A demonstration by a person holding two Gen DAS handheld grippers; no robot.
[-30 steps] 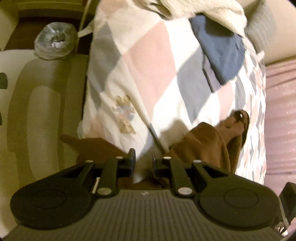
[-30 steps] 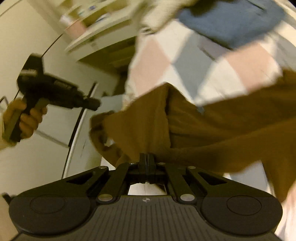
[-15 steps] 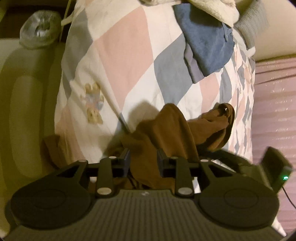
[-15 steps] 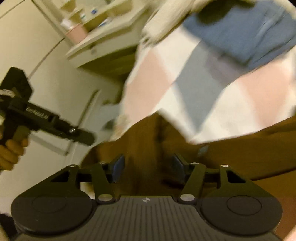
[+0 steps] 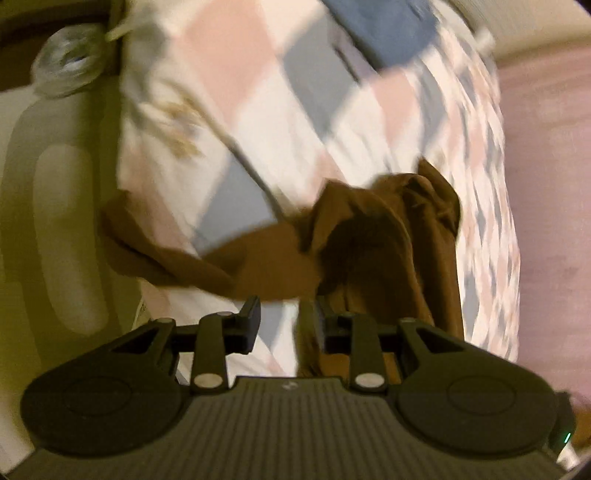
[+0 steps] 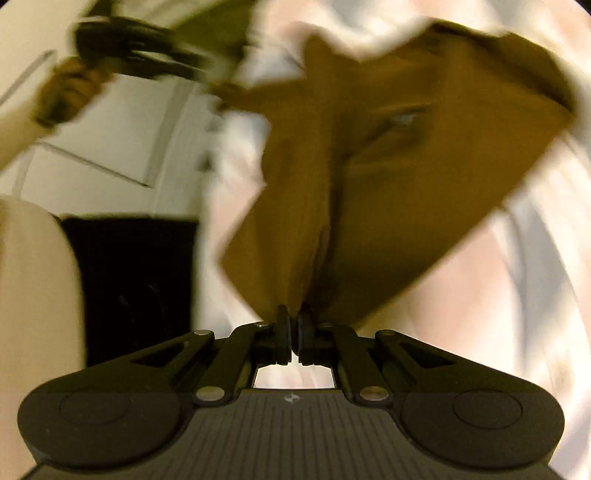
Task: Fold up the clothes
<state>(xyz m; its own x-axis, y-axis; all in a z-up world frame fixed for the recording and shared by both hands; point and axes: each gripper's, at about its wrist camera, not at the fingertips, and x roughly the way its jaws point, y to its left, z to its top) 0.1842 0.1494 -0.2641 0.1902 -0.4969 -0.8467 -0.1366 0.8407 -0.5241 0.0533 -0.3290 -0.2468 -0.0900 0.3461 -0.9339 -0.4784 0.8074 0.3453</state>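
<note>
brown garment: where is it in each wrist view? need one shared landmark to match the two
Left wrist: the brown garment sits centre to lower right, a strip trailing down beside the left gripper's right finger.
Right wrist: it fills the centre and upper right, its lower point pinched in the shut right gripper.
Shared landmark: the pink, grey and white checked bedspread under the garment.

The garment (image 5: 373,236) I handle is a plain rusty brown, darker in its folds. Under it the bed cover (image 5: 258,110) shows a diamond pattern of pale pink, slate blue and white, with a small tan printed figure near one edge. A solid navy blue cloth (image 5: 384,26) lies at the far end. My left gripper (image 5: 286,314) and right gripper (image 6: 293,325) are matte black, with silver rivets and grey ribbed bodies.
</note>
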